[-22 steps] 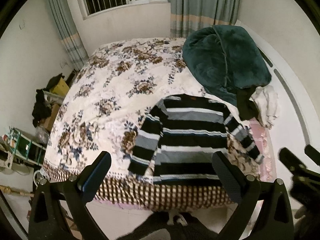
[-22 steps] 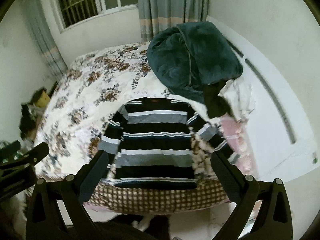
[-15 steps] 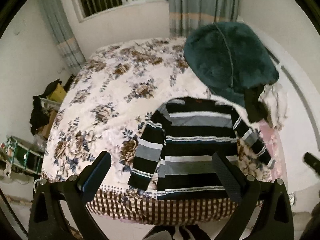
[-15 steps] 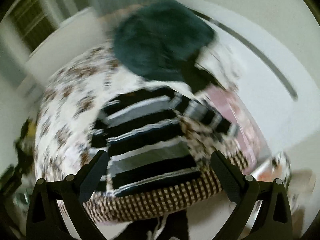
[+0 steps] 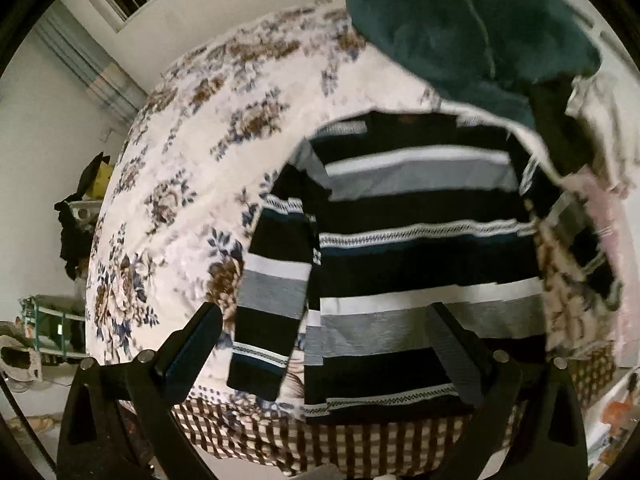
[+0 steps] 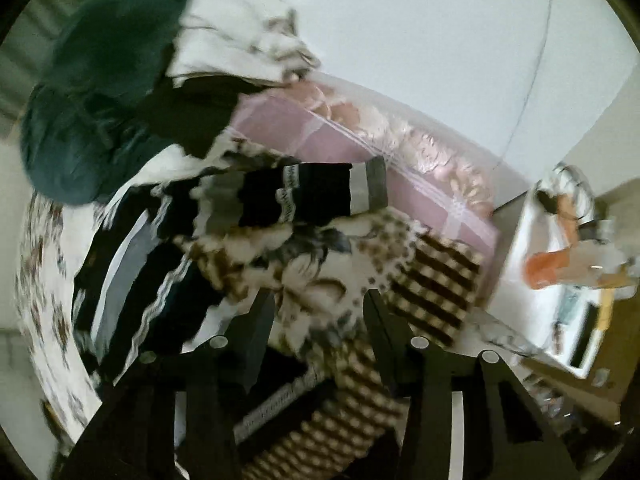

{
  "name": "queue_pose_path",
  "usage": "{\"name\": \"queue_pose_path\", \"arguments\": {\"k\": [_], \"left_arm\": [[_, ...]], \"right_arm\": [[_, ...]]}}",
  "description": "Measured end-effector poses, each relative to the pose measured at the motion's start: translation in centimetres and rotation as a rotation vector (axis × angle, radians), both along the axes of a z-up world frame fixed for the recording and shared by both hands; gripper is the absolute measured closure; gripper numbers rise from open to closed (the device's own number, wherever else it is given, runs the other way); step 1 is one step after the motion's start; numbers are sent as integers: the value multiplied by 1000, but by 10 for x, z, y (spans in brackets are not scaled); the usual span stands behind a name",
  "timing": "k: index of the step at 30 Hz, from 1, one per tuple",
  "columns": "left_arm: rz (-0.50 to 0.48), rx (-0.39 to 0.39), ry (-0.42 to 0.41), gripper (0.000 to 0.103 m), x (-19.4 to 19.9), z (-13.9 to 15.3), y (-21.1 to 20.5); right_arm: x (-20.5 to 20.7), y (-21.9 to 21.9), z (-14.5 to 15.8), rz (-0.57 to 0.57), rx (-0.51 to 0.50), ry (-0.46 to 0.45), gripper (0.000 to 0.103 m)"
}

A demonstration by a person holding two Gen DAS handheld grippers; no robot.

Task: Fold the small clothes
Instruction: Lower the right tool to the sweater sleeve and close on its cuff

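The black, grey and white striped knitted sweater (image 5: 420,264) lay spread flat at the near end of the bed, its hem along the foot edge of the white quilt printed with brown and blue flowers (image 5: 192,184), its collar pointing up the bed towards the heaped dark teal fleece blanket (image 5: 460,20), so its long axis ran away from where the person stood. The left gripper (image 5: 326,344) hung just short of the foot edge with its jaws wide apart and nothing between them, the near sleeve lying straight alongside the body directly ahead of it. The right gripper (image 6: 320,320) was low over the right-hand foot corner of the bed; its jaws had just been closing to about half their spread, and only quilt showed in the gap, with no pad seen pressing on cloth. The other sleeve stretched out sideways ahead of that gripper, its grey cuff (image 6: 372,188) reaching the right edge beside the pink sheet (image 6: 360,148). By my reckoning the right gripper was the nearer one to that sleeve, which would have to be carried left across the body
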State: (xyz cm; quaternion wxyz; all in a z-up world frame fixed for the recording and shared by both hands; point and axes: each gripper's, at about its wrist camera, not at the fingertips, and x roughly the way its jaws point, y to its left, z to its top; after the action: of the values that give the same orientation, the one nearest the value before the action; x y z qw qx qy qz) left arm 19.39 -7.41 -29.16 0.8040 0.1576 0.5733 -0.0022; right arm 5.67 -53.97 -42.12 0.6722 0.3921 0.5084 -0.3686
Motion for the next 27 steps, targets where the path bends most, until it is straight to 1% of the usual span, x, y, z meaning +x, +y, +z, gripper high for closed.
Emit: {"name": "queue_pose_path", "arguments": {"k": [1,4,9,11,14,15,17,19,21,22,23,24,25,26,27], "left_arm": [[11,14,16,0,3,-15,-6],[54,47,64,0,10,-54,-22],[100,58,116,0,16,-108,-47],[103,60,134,0,16,-127,-60],[79,62,139,0,13,-150,-77],[69,61,139,0,11,-156,-82],[41,68,146,0,6,-173,-93],[17,74,159,0,2,-188,-100],[0,79,178,0,-2,-203,-106],[-9,83,182,0,-5,-209,-108],[-14,87,184,0,-7,-213,-109],[-18,90,187,0,-8,-216,-109],[-20,92,189,0,-11,-220,-110],[-20,92,191,0,-12,-223,-112],[-19,90,196,0,-15,-225,-112]], "right_arm": [[3,-10,-14,-14,11,7,54],[2,-57,-68,-87,40,13,54],[-13,-126,-139,-226,128,-20,54],[-14,-147,-158,-258,137,-9,54],[0,-164,-178,-223,109,14,52],[8,-165,-183,-199,96,16,47],[24,-162,-193,-153,81,34,41],[40,-160,-208,-109,70,71,40],[52,-157,-231,-84,69,146,40],[52,-156,-238,-87,82,144,41],[50,-154,-246,-94,107,136,52],[47,-151,-250,-98,110,157,77],[43,-149,-252,-96,99,184,85],[35,-146,-252,-98,80,216,85],[24,-145,-252,-114,74,229,85]]}}
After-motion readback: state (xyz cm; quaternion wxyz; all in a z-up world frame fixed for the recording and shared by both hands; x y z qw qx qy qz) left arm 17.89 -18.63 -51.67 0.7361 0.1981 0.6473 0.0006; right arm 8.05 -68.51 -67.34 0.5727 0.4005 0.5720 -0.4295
